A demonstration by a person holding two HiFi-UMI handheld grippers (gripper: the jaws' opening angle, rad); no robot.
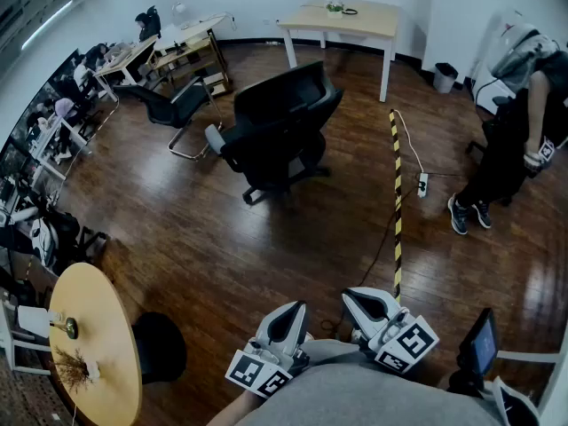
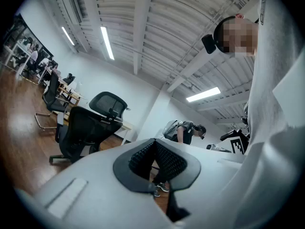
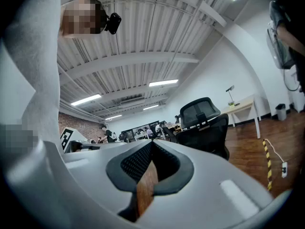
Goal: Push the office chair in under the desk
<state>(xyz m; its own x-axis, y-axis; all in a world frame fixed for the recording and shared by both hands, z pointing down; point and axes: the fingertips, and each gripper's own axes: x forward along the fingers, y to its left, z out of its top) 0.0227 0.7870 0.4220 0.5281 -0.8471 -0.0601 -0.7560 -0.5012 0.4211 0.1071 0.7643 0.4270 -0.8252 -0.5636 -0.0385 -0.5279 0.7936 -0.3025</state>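
Note:
The black office chair (image 1: pixel 280 131) stands on the wood floor in the middle of the room, a good way short of the light wooden desk (image 1: pixel 342 20) by the far wall. Both grippers are held close to the person's body, far from the chair. My left gripper (image 1: pixel 291 313) is shut with nothing in it, and so is my right gripper (image 1: pixel 362 300). In the left gripper view the shut jaws (image 2: pixel 155 144) point toward the chair (image 2: pixel 81 128). In the right gripper view the shut jaws (image 3: pixel 151 147) have the chair (image 3: pixel 205 128) and the desk (image 3: pixel 243 106) beyond them.
A second black chair (image 1: pixel 173 109) stands left of the first. A yellow-black cable strip (image 1: pixel 396 202) runs along the floor to a power strip (image 1: pixel 423 183). A person (image 1: pixel 515 131) bends over at the right. A round yellow table (image 1: pixel 93 344) is near left, and a waste bin (image 1: pixel 445 76) sits beside the desk.

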